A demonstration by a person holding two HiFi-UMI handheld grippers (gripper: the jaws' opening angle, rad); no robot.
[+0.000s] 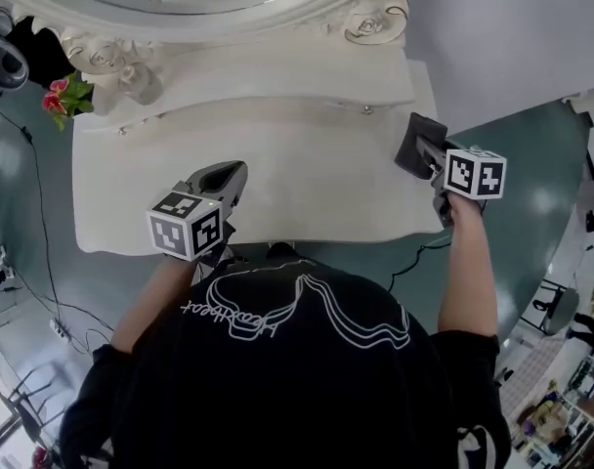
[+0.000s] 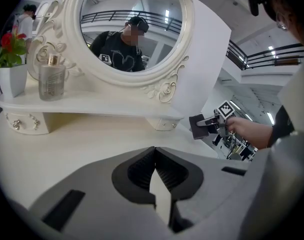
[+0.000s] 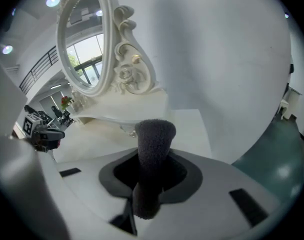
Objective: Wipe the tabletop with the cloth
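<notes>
My right gripper [image 3: 151, 173] clamps cloth [image 3: 154, 139] at right edge of tabletop [image 1: 277, 179]; left gripper [image 2: 155, 168] clenched empty; vase [image 2: 13, 80] holds flowers [image 2: 8, 41].

Dark fuzzy cloth [image 1: 410, 149] (folded thick) at right edge of white tabletop [image 1: 307, 189]

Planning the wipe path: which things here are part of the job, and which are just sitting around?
In the job: dark cloth, clamped in the right gripper; white tabletop.
Just there: oval mirror; perfume bottle and potted red flowers on the raised shelf; left gripper, shut, empty.
</notes>
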